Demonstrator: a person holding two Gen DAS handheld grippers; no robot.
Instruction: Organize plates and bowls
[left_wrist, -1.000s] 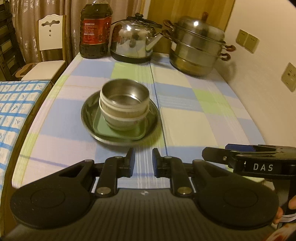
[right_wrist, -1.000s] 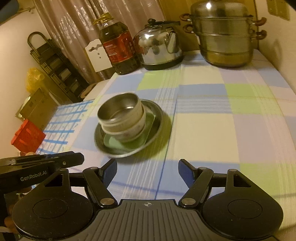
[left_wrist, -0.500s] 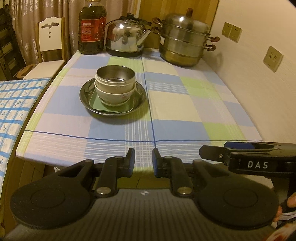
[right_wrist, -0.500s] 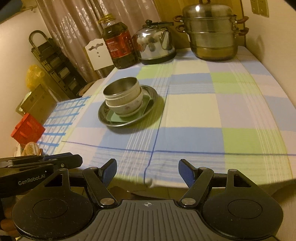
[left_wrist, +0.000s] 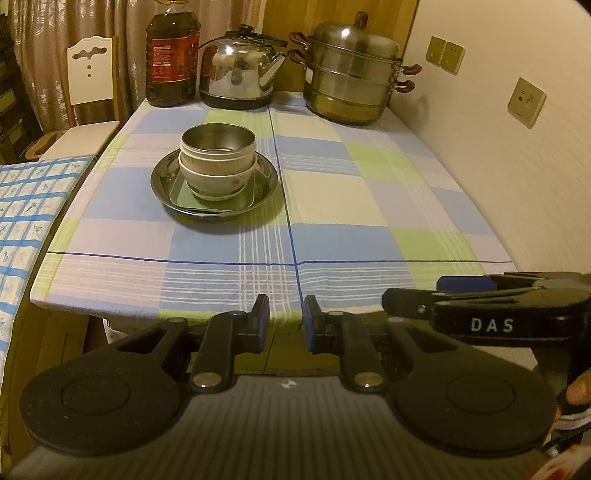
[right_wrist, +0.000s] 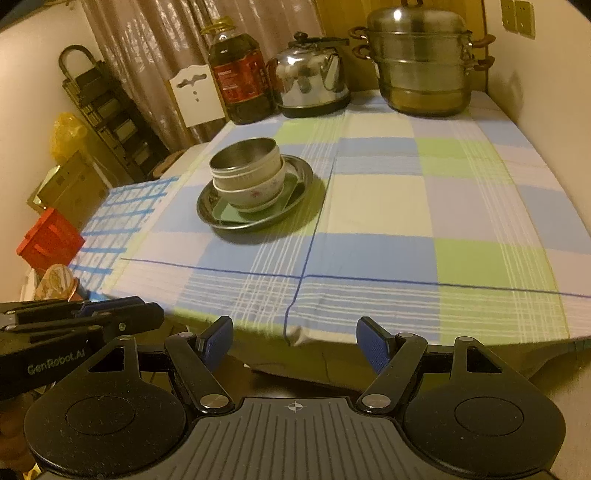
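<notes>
Two nested bowls (left_wrist: 217, 162) on green tray (left_wrist: 207, 197) in steel plate (left_wrist: 264, 184)

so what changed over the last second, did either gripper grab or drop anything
Both grippers pulled back from the dish stack to past the table's near edge. Nothing was grabbed or released: the left gripper stayed nearly closed and empty, the right gripper open and empty. The steel bowl, white bowl, green plate and steel plate sit as before.

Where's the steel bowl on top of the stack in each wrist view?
Left wrist: steel bowl upper left of centre, nested in the floral bowl.
Right wrist: steel bowl left of centre, upper half.
Shared landmark: kettle at the table's far edge.
</notes>
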